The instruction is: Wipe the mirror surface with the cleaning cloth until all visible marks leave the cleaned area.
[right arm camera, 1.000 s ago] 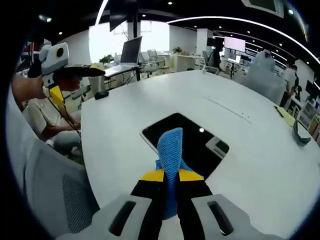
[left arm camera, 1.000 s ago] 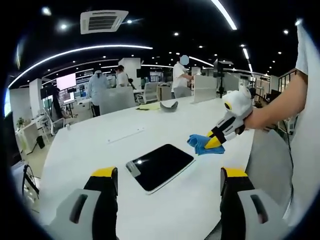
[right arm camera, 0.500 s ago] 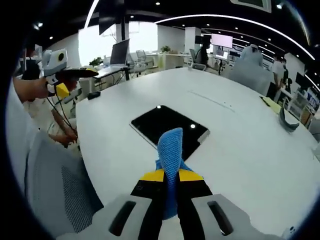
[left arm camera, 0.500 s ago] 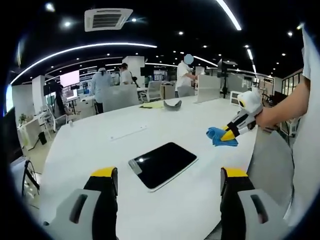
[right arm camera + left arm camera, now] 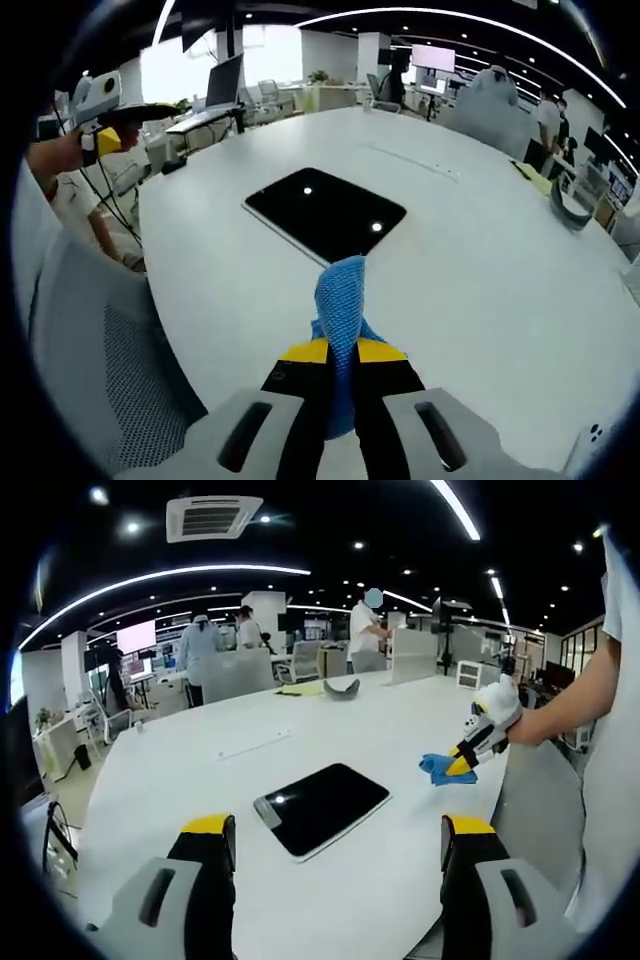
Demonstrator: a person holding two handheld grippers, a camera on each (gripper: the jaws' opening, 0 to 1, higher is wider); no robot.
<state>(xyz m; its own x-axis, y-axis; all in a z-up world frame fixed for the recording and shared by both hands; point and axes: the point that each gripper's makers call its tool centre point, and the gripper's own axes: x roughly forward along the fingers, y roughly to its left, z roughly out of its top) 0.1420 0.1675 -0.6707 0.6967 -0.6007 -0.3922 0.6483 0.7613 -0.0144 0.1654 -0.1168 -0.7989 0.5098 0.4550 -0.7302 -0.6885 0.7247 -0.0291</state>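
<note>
A dark rectangular mirror point(image 5: 320, 809) with a pale rim lies flat on the white table point(image 5: 200, 780); the right gripper view shows the mirror point(image 5: 325, 213) ahead of the jaws, reflecting ceiling lights. My right gripper point(image 5: 340, 352) is shut on the blue cleaning cloth point(image 5: 340, 300), which sticks up between its jaws. In the left gripper view the right gripper point(image 5: 463, 767) hovers over the table's right side, the cloth point(image 5: 438, 768) hanging from it, well right of the mirror. My left gripper point(image 5: 338, 855) is open and holds nothing, near the table's front edge.
A grey mesh chair point(image 5: 110, 350) stands at the table's edge. A thin white strip point(image 5: 252, 746) lies on the table beyond the mirror, and a curved grey object point(image 5: 338, 689) sits near the far edge. People stand among desks in the background.
The right gripper, still shut on the cloth, has drawn back from the mirror toward the table's right edge. The left gripper has hardly moved.
</note>
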